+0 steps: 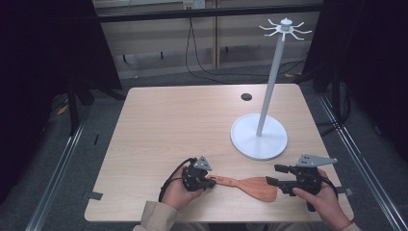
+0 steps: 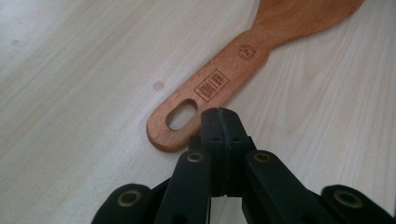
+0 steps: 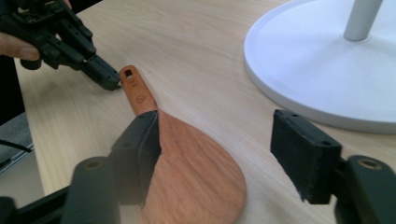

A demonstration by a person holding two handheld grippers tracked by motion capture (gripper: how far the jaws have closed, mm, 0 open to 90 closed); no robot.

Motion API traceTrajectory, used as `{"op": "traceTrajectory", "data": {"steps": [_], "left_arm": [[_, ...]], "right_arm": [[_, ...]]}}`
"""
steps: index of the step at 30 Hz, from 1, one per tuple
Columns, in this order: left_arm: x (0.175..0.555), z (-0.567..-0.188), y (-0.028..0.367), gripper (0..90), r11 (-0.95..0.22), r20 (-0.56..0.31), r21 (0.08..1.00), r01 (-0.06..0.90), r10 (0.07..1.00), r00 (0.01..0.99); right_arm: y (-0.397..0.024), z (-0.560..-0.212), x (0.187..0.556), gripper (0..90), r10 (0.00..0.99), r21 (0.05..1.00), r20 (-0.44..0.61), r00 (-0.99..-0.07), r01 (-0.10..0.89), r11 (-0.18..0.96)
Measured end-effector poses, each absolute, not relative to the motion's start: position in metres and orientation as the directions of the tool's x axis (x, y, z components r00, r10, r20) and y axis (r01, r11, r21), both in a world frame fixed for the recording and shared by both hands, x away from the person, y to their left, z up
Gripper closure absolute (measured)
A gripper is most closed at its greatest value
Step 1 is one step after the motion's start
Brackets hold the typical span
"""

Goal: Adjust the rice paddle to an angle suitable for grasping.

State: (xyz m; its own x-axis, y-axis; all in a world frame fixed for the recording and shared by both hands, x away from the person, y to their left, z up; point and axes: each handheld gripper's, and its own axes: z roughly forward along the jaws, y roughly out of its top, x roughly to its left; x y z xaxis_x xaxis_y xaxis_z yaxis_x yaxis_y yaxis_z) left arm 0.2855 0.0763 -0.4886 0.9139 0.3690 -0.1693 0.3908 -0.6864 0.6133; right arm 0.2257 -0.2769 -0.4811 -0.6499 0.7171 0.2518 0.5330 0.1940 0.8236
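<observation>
The wooden spatula (image 1: 245,186) lies near the desk's (image 1: 163,125) front edge; left gripper (image 2: 219,128) pressed together empty beside its handle, right gripper (image 3: 215,158) wide over the blade, probably to grasp.

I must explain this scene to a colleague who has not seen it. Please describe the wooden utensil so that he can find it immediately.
On the pale wooden table, look at the near edge, in front of the white stand. The wooden spatula lies flat there between the left gripper and the right gripper. It alone is reddish-brown, with a broad blade and a slotted handle end.

spatula (image 1: 250,186) – reddish-brown wood | stand (image 1: 259,136) – white | table (image 1: 168,120) – pale woodgrain
</observation>
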Motion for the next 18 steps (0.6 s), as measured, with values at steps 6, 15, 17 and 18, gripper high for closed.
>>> {"op": "traceTrajectory", "data": {"steps": [6, 15, 17, 18], "left_arm": [[0.283, -0.485, 0.073, 90.0, -0.654, -0.189, 0.647, 0.392, 0.36, 0.914], [0.295, -0.493, 0.07, 90.0, -0.634, -0.179, 0.639, 0.436, 0.429, 0.885], [0.301, -0.493, 0.072, 90.0, -0.62, -0.165, 0.641, 0.452, 0.464, 0.87], [0.303, -0.493, 0.072, 90.0, -0.617, -0.164, 0.641, 0.456, 0.47, 0.867]], "right_arm": [[-0.278, -0.48, 0.23, 24.9, 0.721, 0.835, 0.243, -0.649, 0.519, 0.185], [-0.279, -0.478, 0.231, 20.6, 0.727, 0.842, 0.236, -0.645, 0.509, 0.179], [-0.28, -0.478, 0.23, 20.0, 0.728, 0.842, 0.237, -0.644, 0.51, 0.177], [-0.281, -0.479, 0.229, 19.9, 0.728, 0.842, 0.236, -0.643, 0.509, 0.176]]}}
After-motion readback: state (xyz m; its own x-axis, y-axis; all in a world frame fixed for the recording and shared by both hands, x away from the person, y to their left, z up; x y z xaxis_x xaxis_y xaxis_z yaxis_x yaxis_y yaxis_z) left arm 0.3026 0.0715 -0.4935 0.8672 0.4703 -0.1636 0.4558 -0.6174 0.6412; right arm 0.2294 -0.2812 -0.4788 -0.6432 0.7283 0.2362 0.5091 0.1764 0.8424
